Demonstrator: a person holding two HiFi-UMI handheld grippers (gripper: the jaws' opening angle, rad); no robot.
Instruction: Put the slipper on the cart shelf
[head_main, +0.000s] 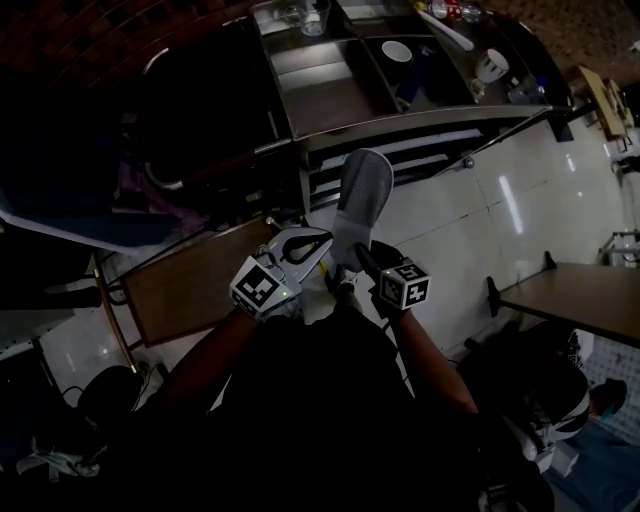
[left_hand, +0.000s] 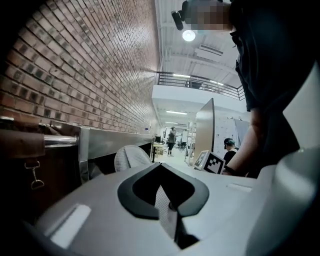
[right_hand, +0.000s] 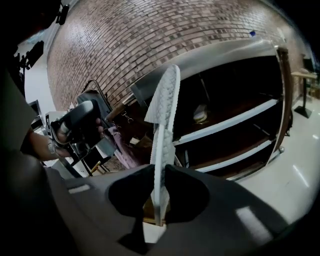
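A white mesh slipper (head_main: 357, 197) stands on edge in front of me, toe toward the steel cart (head_main: 330, 100). My right gripper (head_main: 345, 272) is shut on its heel end. In the right gripper view the thin sole (right_hand: 164, 125) rises between the jaws of the right gripper (right_hand: 157, 200), in front of the cart's white-edged shelves (right_hand: 225, 126). My left gripper (head_main: 322, 243) sits just to the left, its tips at the slipper's edge. In the left gripper view a strip of the slipper's mesh is pinched in the left gripper (left_hand: 167, 212), and the slipper's toe (left_hand: 132, 157) shows beyond.
The cart top holds a glass (head_main: 313, 17), a white bowl (head_main: 397, 50) and other dishes. A brown wooden table (head_main: 190, 285) stands to my left and another table (head_main: 580, 295) to my right on the white tiled floor. A brick wall (right_hand: 150, 45) runs behind the cart.
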